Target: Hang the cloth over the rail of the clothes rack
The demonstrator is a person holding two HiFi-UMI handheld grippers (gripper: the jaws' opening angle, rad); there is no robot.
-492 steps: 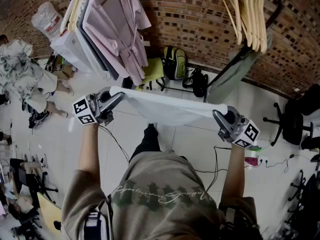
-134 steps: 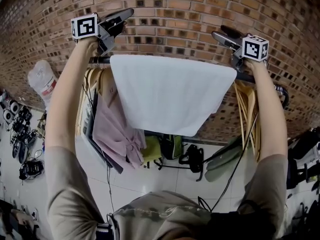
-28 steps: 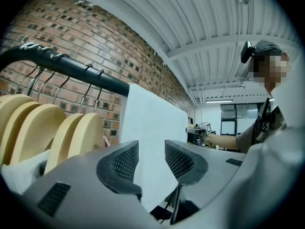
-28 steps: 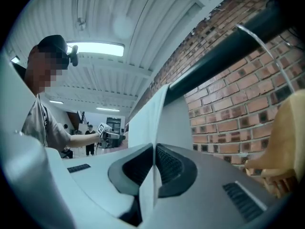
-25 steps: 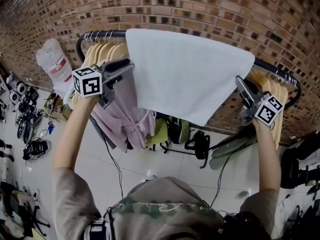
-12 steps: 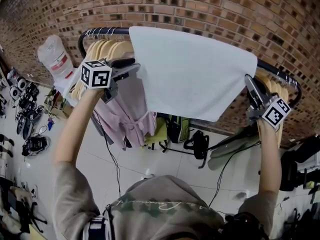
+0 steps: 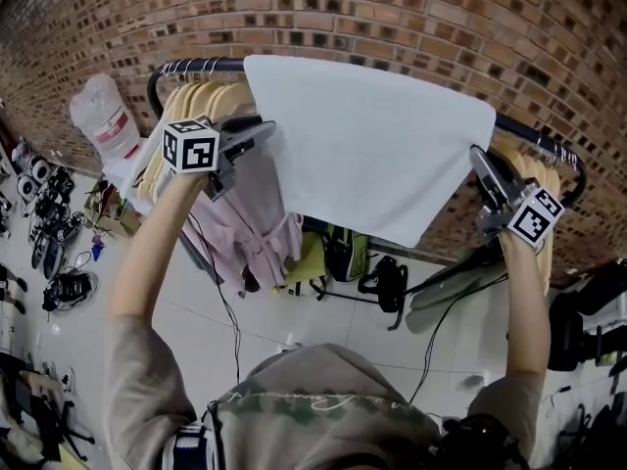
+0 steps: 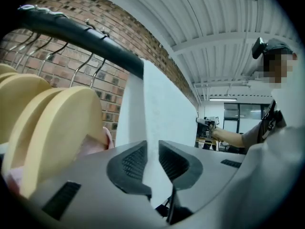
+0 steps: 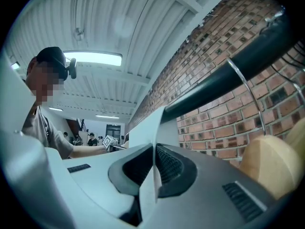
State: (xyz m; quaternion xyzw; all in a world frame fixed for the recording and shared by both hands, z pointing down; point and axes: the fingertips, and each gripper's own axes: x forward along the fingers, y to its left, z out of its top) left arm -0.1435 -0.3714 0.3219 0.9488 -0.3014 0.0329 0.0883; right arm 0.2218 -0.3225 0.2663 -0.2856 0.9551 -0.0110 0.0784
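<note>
Some twenty seconds ago the cloth was stretched level between the two tongs, low in front of the person and below the hanging clothes. About five seconds ago it already lay over the rail, with both tongs raised above it. Now both tongs are below the rail, at the cloth's side edges. Compared with a second ago, the left tongs sit a little further right, with their tips at the cloth's left edge.

The white cloth is draped over the black rail of the clothes rack, in front of the brick wall. Its long axis runs along the rail, left to right. The fold lies on the rail and the near flap hangs toward the floor. The bottom edge slants, and the lower right corner hangs lowest.

The left tongs have just been closing. The cloth's left edge stands between their pads, filling the gap, and they pinch it. The right tongs are pressed almost together on the cloth's right edge, a thin fold of it caught between the pads.

Pale wooden hangers hang on the rail just left of the cloth, with a pink garment below them. More hangers hang at the rail's right end.
</note>
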